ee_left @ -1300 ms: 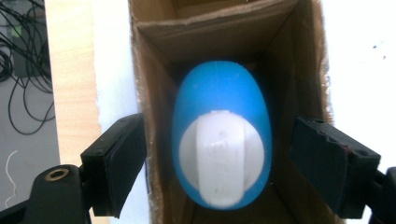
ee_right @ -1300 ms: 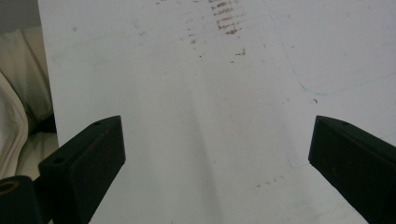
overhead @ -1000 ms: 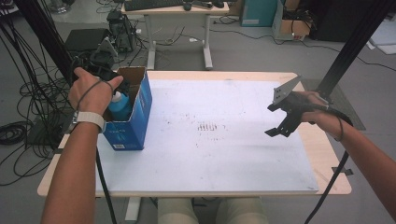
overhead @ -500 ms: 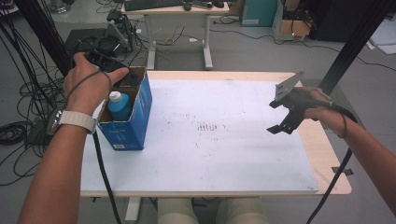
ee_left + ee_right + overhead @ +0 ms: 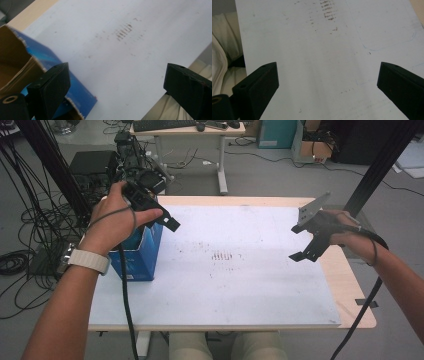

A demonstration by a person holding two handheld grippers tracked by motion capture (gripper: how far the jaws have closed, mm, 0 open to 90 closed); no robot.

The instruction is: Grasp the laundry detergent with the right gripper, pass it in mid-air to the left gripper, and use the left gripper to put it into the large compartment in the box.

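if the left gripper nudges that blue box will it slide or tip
The blue box stands taller than wide on the smooth white board, so a high push probably tips it. Its torn cardboard rim looks thin, likely buckling if pinched.

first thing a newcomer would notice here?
Probably the blue cardboard box at the left edge of the white board, its top open, with the left tool held over it, jaws apart and empty. Next, the right tool hanging open above the board's right side, holding nothing. Then the patch of dark smudges near the board's middle.
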